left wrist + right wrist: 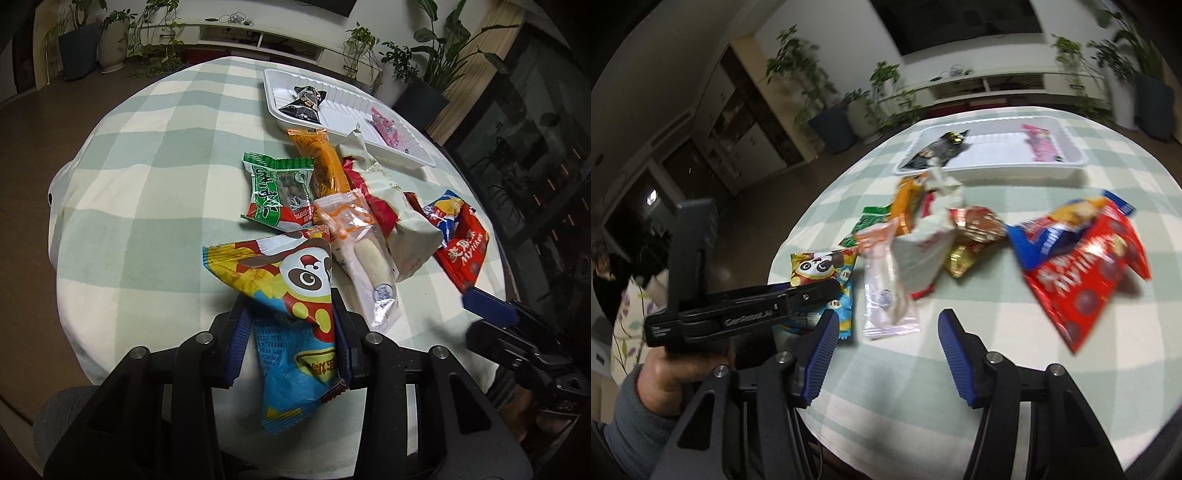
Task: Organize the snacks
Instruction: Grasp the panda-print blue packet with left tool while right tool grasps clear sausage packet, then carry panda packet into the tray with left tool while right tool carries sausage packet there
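Panda snack bag (295,295) clamped in left gripper (291,332), tray (406,147) beyond

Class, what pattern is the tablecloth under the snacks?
Pale green and cream checks on the tablecloth; clearest in the left wrist view.

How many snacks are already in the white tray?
2. A black packet with gold print lies at the left end of the white plastic tray, and a pink packet lies toward its right end. None seems hidden.
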The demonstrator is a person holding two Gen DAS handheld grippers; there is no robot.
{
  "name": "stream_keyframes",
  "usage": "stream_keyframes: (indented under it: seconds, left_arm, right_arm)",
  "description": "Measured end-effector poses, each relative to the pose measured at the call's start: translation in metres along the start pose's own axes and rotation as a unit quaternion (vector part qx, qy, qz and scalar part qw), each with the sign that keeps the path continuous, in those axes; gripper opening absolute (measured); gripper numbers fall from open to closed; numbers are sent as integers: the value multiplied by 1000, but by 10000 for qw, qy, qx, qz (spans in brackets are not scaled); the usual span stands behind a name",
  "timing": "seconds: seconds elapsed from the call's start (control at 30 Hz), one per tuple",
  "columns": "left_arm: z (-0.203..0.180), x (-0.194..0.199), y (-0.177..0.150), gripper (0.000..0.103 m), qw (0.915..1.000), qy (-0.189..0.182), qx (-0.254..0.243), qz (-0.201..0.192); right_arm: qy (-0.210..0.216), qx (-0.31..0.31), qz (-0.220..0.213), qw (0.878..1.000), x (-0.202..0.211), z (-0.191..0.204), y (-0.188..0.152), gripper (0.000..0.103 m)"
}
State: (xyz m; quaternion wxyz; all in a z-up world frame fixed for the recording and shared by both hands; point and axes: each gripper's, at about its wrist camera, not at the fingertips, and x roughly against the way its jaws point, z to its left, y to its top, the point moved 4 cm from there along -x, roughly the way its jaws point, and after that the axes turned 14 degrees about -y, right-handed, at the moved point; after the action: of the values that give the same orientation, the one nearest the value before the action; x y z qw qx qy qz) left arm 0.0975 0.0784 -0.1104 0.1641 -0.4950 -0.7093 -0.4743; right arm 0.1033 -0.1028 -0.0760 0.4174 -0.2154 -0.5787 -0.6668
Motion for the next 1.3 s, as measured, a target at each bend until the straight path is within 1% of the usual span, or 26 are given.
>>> stream_keyframes:
  seconds: [0.17, 0.33, 0.47, 0.57, 0.67, 0.73, 0.8, 0.83, 0.9, 0.93, 1.0, 1.07, 1.17, 1.3]
  left_arm:
    - [3, 17, -9, 37, 9996, -236, 92, -93]
    - [6, 26, -17, 37, 9991, -345, 161, -177]
    - [8, 29, -20, 37, 9986, -420, 202, -242]
    - [8, 29, -20, 37, 9983, -466, 209, -266]
    - [8, 28, -21, 37, 9983, -471, 208, -282]
    - [10, 27, -22, 37, 9983, -458, 221, -292]
    - [10, 26, -23, 37, 9983, -454, 223, -297]
    - [10, 26, -23, 37, 9983, -446, 215, -300]
    - [11, 26, -23, 37, 9985, -411, 201, -303]
    - [11, 26, -24, 37, 9985, -395, 203, -309]
    - [12, 26, -23, 37, 9986, -374, 205, -320]
    - [12, 27, -24, 37, 9986, -359, 190, -326]
    - [10, 27, -24, 37, 9987, -362, 163, -329]
    - [9, 28, -23, 37, 9987, -352, 142, -352]
  right_arm:
    - [-159, 388, 136, 9990, -18, 22, 9, 56]
    - [-396, 839, 166, 9956, -37, 41, 16, 53]
    - [-618, 1165, 297, 9908, -53, 54, 20, 52]
    - [-930, 1464, 363, 9842, -64, 58, 18, 50]
    - [-1129, 1575, 396, 9802, -70, 57, 15, 49]
    - [-1133, 1580, 458, 9799, -73, 55, 14, 48]
    - [-1188, 1658, 474, 9778, -77, 56, 12, 44]
    - [-1214, 1714, 463, 9766, -77, 57, 12, 44]
    - [-1243, 1811, 414, 9747, -77, 59, 10, 40]
    - [-1247, 1827, 404, 9744, -77, 59, 10, 36]
    - [-1226, 1803, 395, 9751, -76, 58, 9, 32]
    - [-1199, 1738, 392, 9767, -74, 56, 8, 30]
    - [-1093, 1518, 402, 9815, -71, 51, 9, 28]
    - [-860, 1169, 306, 9889, -56, 46, 11, 28]
